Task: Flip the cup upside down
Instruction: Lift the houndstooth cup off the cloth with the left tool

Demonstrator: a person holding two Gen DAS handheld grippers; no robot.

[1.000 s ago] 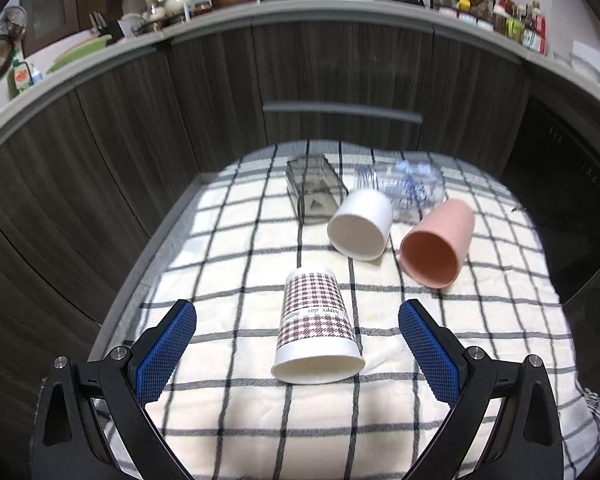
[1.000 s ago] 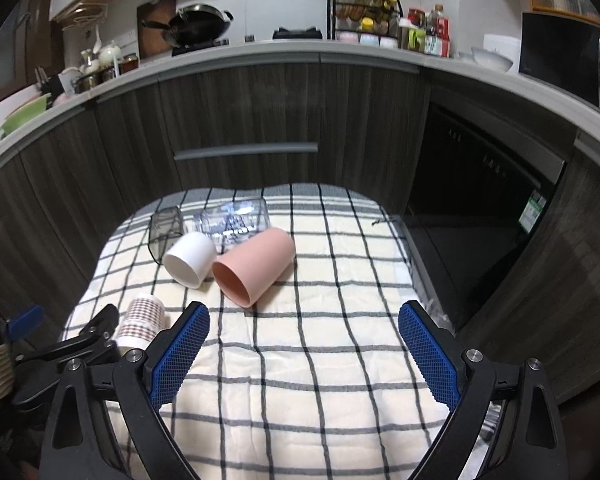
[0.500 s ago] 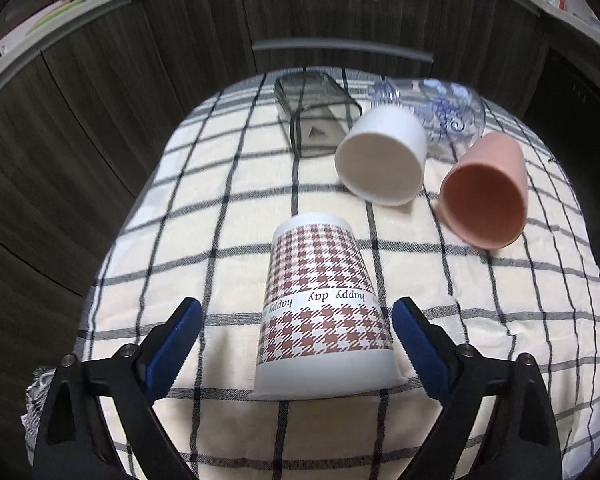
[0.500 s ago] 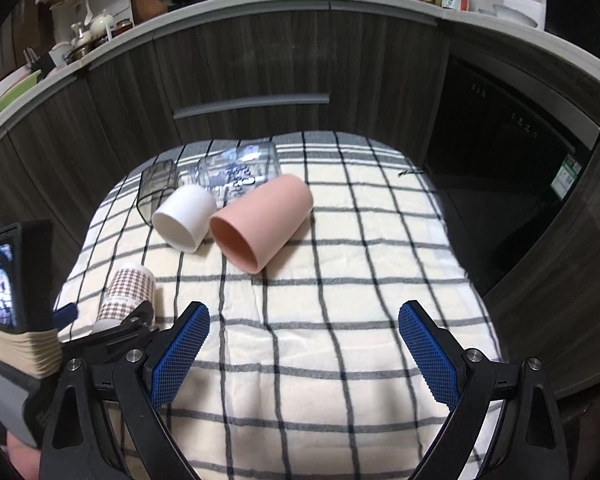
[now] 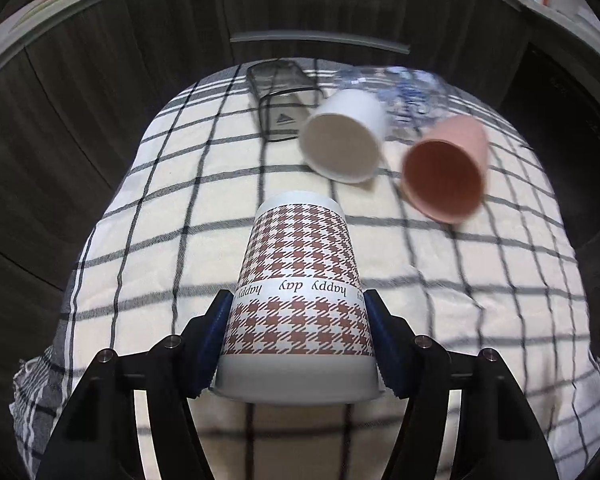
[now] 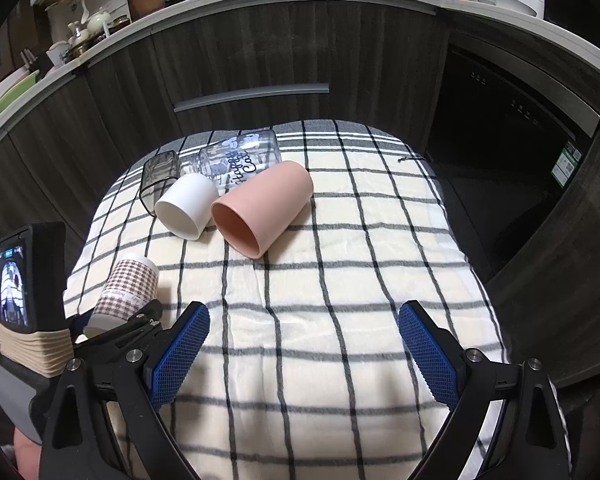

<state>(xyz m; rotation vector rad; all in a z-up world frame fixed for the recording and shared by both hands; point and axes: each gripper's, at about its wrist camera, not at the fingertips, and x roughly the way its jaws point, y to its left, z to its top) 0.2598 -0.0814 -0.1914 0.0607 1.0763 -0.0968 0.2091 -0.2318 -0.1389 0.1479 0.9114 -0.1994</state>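
Since the earlier frame the left claw (image 5: 299,344) has come forward and closed from wide apart onto the houndstooth cup (image 5: 300,292), its blue pads (image 5: 374,328) now pressed against both sides of the cup's wide end. The cup lies on its side on the checked cloth (image 6: 340,280), narrow base pointing away from the claw and rim toward it. The grasp step looks done; the next move likely calls for a lift clear of the cloth and a wrist roll to set the rim down flat, without crushing the thin wall. Ahead and right of the left claw lie the white cup (image 5: 342,140) and pink cup (image 5: 446,172), both on their sides. The right claw (image 6: 304,356) hovers low over bare cloth, fingers wide apart and holding nothing, angled downward
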